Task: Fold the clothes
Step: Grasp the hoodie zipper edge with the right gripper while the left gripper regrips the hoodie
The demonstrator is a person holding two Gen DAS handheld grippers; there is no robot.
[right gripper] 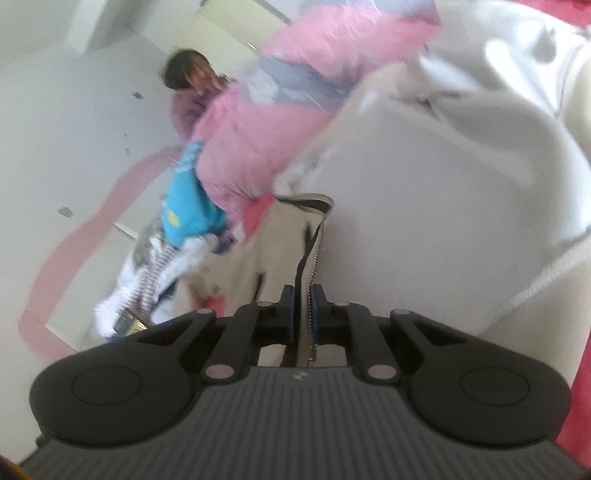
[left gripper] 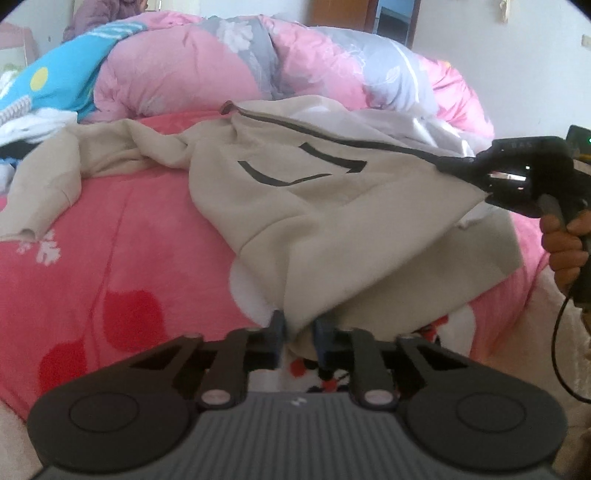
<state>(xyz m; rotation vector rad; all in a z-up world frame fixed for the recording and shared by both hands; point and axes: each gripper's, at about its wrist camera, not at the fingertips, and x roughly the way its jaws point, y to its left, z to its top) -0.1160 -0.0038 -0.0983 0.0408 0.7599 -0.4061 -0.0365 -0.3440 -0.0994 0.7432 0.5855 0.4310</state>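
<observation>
- Your left hand-held gripper (left gripper: 298,332) is pinched on the bottom hem of the beige zip jacket (left gripper: 295,206); cloth sits bunched between the fingers, jaws narrow.
- Your right hand-held gripper (right gripper: 303,310) is clamped on the jacket's front edge at the zipper (right gripper: 312,251); teeth and dark tape run straight through the near-closed jaws. The left wrist view shows the same hand-held gripper at the right edge, with your hand (left gripper: 565,251) round its grip.
- The jacket lies spread across the bed, stretched between your two grips; one sleeve (left gripper: 40,192) trails off to the left on the sheet. Dark zipper line and a dark angular print face up.
- Surface: a bed with a coral-pink sheet (left gripper: 122,240), white flower print and red round shapes on it, soft and rumpled.
- Behind the jacket, a big pink and grey floral duvet (left gripper: 236,66) is heaped along the far side.
- Far left, a pile of other clothes: a blue piece with a yellow dot (left gripper: 59,85) and white striped items.
- Room: pale walls, a wooden door frame (left gripper: 340,14) top centre, a wall socket at the far right.
- A second person in a mauve padded jacket (right gripper: 188,107) stands beyond the duvet by the wall; the right wrist view is blurred.
</observation>
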